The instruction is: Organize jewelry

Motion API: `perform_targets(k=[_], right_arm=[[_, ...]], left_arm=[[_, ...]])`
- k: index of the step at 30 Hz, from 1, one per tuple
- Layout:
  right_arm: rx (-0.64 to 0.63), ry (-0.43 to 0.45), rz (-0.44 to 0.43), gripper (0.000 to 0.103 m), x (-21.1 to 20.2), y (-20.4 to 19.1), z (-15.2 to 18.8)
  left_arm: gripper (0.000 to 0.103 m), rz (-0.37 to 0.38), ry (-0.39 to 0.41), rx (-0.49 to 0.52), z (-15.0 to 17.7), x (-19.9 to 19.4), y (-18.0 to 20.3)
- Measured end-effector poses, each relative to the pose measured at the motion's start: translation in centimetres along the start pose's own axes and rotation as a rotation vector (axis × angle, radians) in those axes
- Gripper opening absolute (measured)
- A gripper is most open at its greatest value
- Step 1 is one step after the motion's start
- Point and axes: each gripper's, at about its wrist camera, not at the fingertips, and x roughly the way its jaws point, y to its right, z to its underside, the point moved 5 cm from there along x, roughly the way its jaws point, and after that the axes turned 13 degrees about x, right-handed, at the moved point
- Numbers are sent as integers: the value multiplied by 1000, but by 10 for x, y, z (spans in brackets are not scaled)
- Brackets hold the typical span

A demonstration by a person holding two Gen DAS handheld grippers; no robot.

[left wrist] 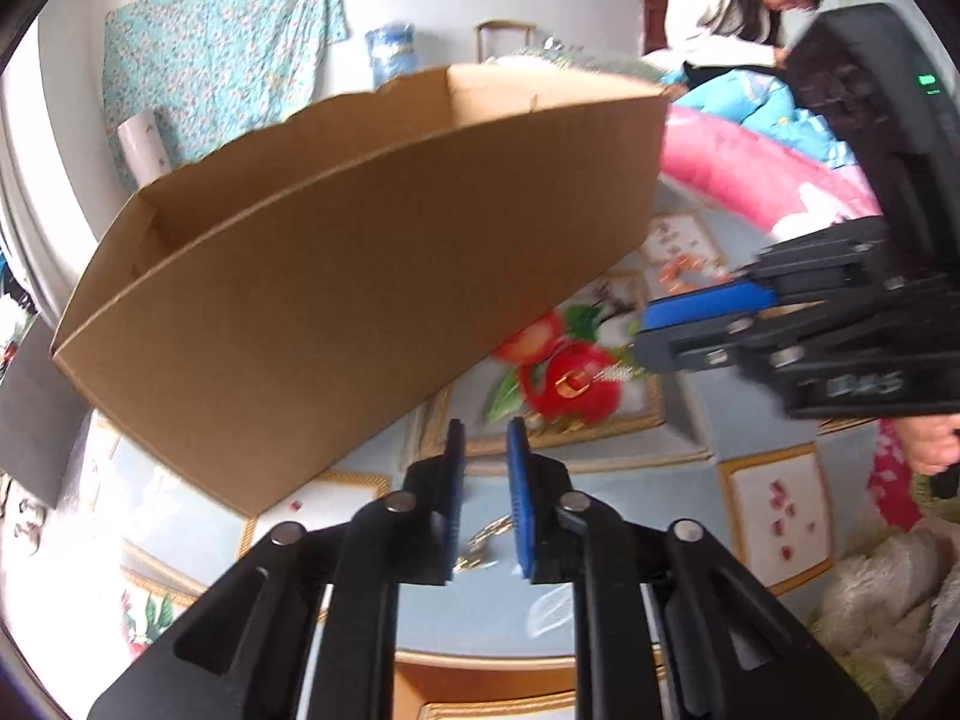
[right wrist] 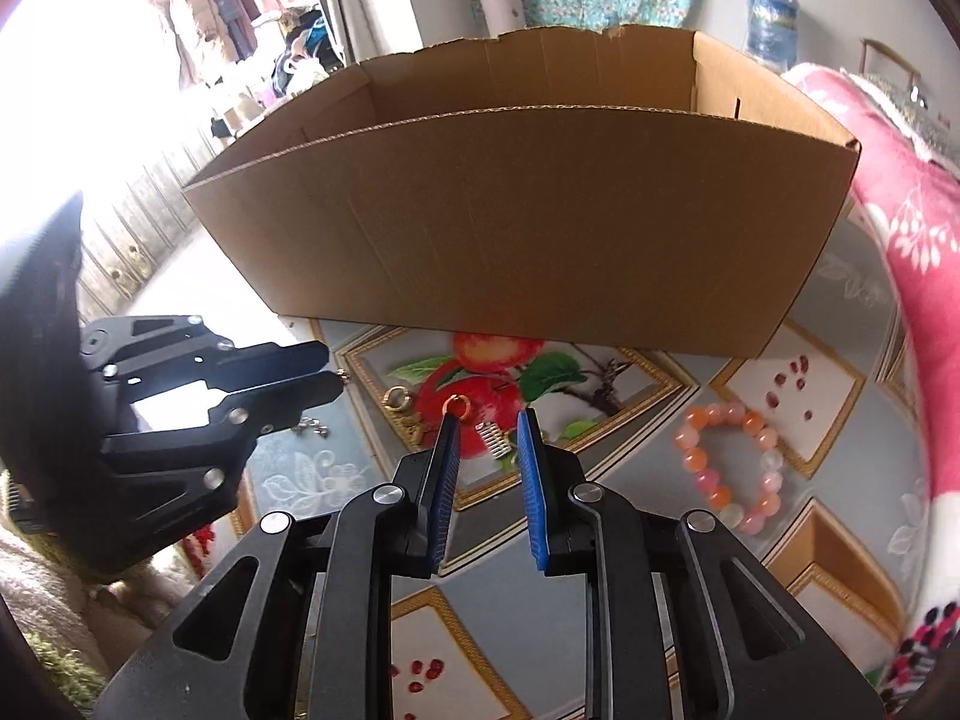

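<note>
Resting flat, pink-orange beaded bracelet [right wrist: 729, 465].

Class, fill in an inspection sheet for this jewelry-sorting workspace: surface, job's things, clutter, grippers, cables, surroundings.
Surface: patterned tablecloth with fruit prints.
Job's things: open cardboard box at the back; pink-orange bead bracelet to the right; gold ring, spring-like silver piece and small silver bits on the cloth.
Clutter: nothing seen.
Grippers: left gripper jaws slightly apart over a gold chain, not gripping; right gripper jaws apart, empty.
Cables: nothing seen.
Surroundings: pink blanket, floral wall cloth, seated person behind.
</note>
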Motion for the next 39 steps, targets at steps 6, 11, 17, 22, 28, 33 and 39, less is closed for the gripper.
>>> perform_targets(k=[6,11,17,22,28,33,39], right_arm=[[-114,-44,51,16,23,-3,2],[-124,-49,102,9,24,-3,4],[-37,-50,76,12,17,4,3],[-14,-12,16,24,3,-3,0],[-30,-27,-18,34,6,-22,6],[-8,-42,-38,37,15,-34,18],[1,-42,-30,37,21,-38,20]], left_arm=[[16,49,14,37,-10,12,18],[16,88,1,27,-11,19,23],[16,125,4,-7,-4,15,22],[21,116,16,-25,2,-1,18],[36,72,-20,-76,22,-18,9],[39,29,-50,-129,34,-25,-2],[39,-4,-94,-157,41,-15,-14]])
